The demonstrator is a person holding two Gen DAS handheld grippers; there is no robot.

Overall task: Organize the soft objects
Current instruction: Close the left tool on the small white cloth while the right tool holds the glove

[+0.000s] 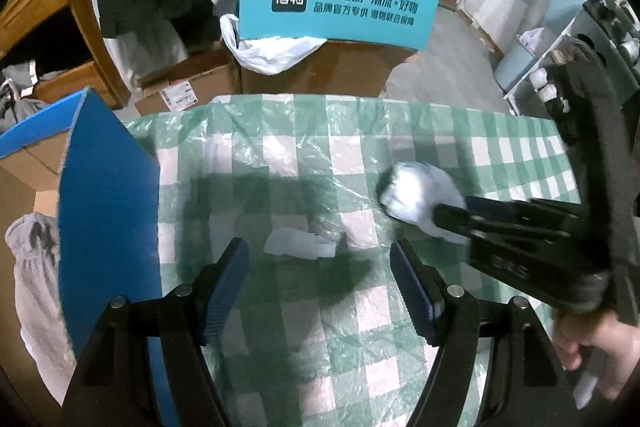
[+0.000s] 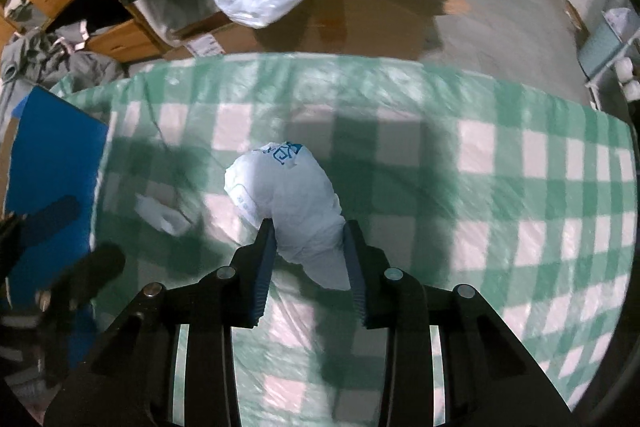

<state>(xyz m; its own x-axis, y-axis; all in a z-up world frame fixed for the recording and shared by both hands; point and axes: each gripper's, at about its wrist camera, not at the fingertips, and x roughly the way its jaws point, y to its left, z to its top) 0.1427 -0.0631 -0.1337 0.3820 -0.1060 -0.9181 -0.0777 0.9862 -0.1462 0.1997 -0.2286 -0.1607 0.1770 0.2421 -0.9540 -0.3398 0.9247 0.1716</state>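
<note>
Right gripper [image 2: 308, 231] fingers pinch the white bag [image 2: 286, 187] (left gripper [image 1: 320, 259] wide, empty).

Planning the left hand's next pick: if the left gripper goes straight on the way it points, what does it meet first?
Probably the small crumpled white scrap lying on the green-and-white checked plastic tablecloth, just ahead between the open left gripper fingers; depth is uncertain.

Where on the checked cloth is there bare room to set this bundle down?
Free: the checked cloth right of the white bundle, out to its right edge. Crowded: the left, with a small white scrap, the blue board and left gripper.
</note>
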